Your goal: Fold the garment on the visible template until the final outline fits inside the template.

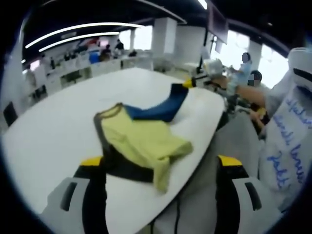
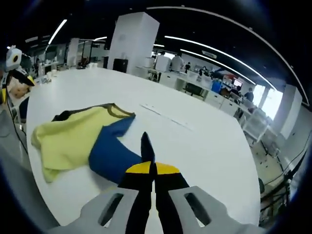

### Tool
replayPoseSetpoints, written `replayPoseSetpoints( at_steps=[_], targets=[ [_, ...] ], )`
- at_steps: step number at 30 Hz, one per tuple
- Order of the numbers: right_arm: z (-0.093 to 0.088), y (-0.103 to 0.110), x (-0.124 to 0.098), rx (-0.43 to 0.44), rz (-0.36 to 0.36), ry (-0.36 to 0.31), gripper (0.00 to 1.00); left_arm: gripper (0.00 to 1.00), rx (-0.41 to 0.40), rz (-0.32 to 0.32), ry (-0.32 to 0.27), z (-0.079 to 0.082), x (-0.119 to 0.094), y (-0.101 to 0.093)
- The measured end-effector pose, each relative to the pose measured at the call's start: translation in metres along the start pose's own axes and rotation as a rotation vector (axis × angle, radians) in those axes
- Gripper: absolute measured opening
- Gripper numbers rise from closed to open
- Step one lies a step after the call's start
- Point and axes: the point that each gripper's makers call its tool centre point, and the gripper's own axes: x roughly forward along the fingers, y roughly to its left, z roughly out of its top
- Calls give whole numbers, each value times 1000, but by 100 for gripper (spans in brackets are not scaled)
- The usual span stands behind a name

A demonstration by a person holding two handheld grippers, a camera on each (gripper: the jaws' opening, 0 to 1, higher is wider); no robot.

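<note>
One garment [image 2: 92, 141] on the white table [image 2: 204, 146], its blue part pinched in the closed right claw [image 2: 147, 146]; left claw [image 1: 161, 165] wide open, empty, just short of it.

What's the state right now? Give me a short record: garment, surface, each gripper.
garment: yellow, blue and dark garment, partly folded and rumpled, near the table edge
blue part: blue sleeve lifted and pinched at its end
surface: white table
template: no outline can be made out
left gripper: open, jaws wide apart, low over the garment's near edge
right gripper: shut on the blue sleeve
</note>
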Motion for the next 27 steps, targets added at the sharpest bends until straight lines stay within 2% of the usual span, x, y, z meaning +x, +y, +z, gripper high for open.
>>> replayPoseSetpoints(
  at_steps=[4, 8, 13, 17, 20, 23, 27],
  targets=[
    [-11, -10, 1, 10, -20, 18, 1, 88, -2, 7, 1, 0, -1, 0],
    [-20, -30, 8, 14, -45, 36, 1, 88, -9, 16, -4, 0, -2, 1],
    [-27, -41, 5, 31, -67, 45, 1, 88, -24, 17, -5, -1, -4, 1],
    [-31, -46, 3, 90, -76, 36, 1, 87, -22, 17, 4, -2, -4, -1],
    [-37, -54, 3, 89, -92, 48, 1, 87, -20, 11, -14, 5, -6, -5],
    [-46, -71, 6, 95, -111, 60, 1, 87, -16, 14, -27, 10, -8, -4],
    [-56, -90, 7, 106, -131, 68, 1, 87, -17, 21, -13, 7, -7, -1]
  ],
)
